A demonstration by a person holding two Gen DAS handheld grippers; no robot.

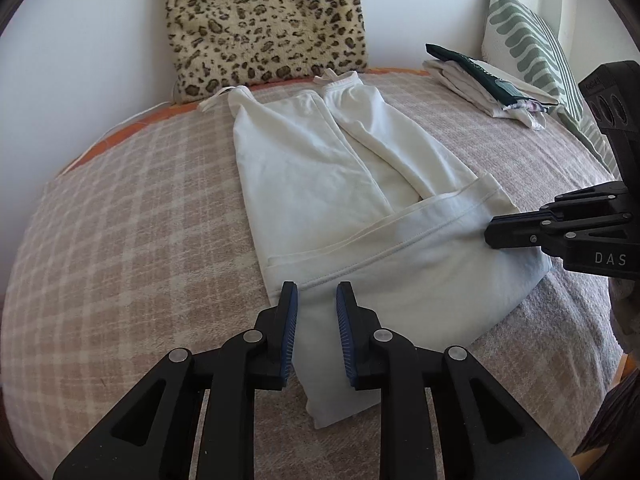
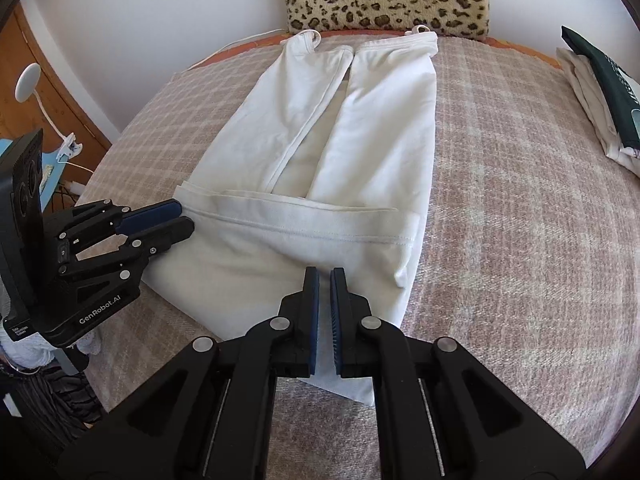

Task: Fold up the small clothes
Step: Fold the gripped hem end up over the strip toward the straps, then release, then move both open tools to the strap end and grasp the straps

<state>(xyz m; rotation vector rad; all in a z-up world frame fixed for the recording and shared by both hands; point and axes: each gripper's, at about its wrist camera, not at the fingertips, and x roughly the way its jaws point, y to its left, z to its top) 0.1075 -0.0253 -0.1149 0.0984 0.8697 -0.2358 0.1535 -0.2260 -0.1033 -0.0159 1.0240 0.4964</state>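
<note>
The white top [image 1: 320, 168] lies flat on the bed [image 1: 132, 216], with its straps up near the leopard pillow [image 1: 264, 24]. Its two sides are folded in to the middle, and the bottom part is folded up a little way, so a thick band of cloth lies across the near end.

The left gripper [image 1: 316, 292] is seen over the near left edge of that band. Its jaws are parted, and no cloth is seen between them. The right gripper [image 2: 325, 276] is seen over the near right part of the band. Its jaws are nearly together, with only a thin gap, and it cannot be told if any cloth is pinched there.

The step in hand looks like the next fold, where the near end is brought up toward the straps. For this to be done well, both layers of the band should be caught at each corner, not just the top one. The two corners should be lifted evenly and laid down straight, so the edges line up and no bumps are left.

No box or basket is seen. A pile of folded clothes [image 1: 484, 84] is stacked on the bed by the green striped pillow [image 1: 528, 48], well apart from the top.
</note>
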